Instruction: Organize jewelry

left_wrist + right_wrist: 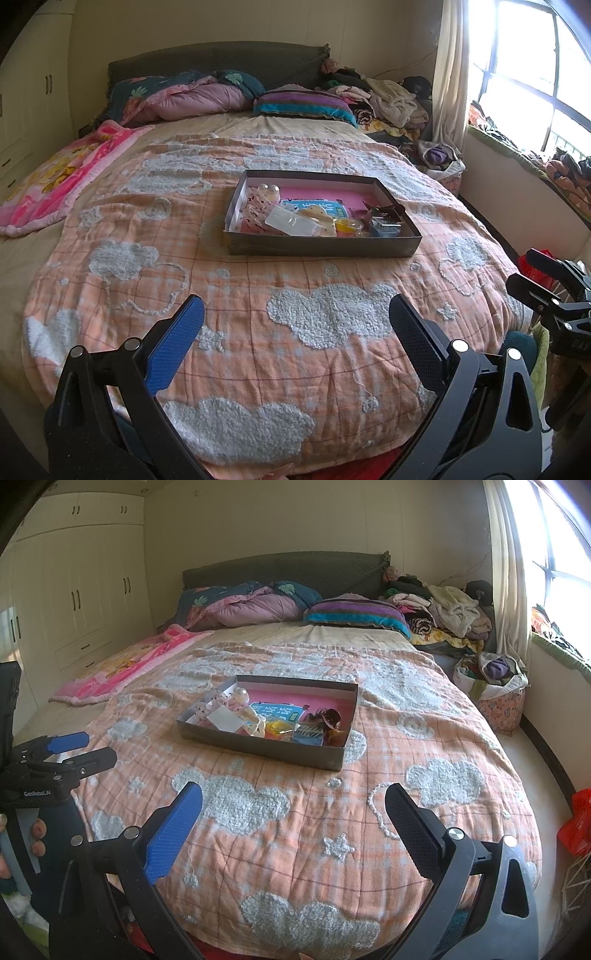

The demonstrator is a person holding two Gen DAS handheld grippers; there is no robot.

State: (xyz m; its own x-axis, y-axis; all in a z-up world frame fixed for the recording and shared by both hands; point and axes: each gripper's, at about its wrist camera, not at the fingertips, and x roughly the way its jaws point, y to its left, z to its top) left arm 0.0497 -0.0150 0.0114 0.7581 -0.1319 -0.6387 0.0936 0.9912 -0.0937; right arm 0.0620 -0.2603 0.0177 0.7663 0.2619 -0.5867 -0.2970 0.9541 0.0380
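A shallow dark box [317, 248] with a pink floor sits in the middle of the bed; it also shows in the right wrist view [258, 748]. It holds jumbled small items: a clear plastic case [293, 223], hair clips [382, 214], a blue comb [309, 735] and a blue card [275, 712]. My left gripper [297, 332] is open and empty above the near part of the blanket, well short of the box. My right gripper [293, 816] is also open and empty, to the right of the left one.
An orange checked blanket with white clouds [258, 314] covers the bed. Pillows and a quilt [192, 98] lie at the head. A clothes pile [443, 609] and a bag [498, 698] stand at the right. Wardrobes [81, 590] line the left wall. A window [535, 74] is at the right.
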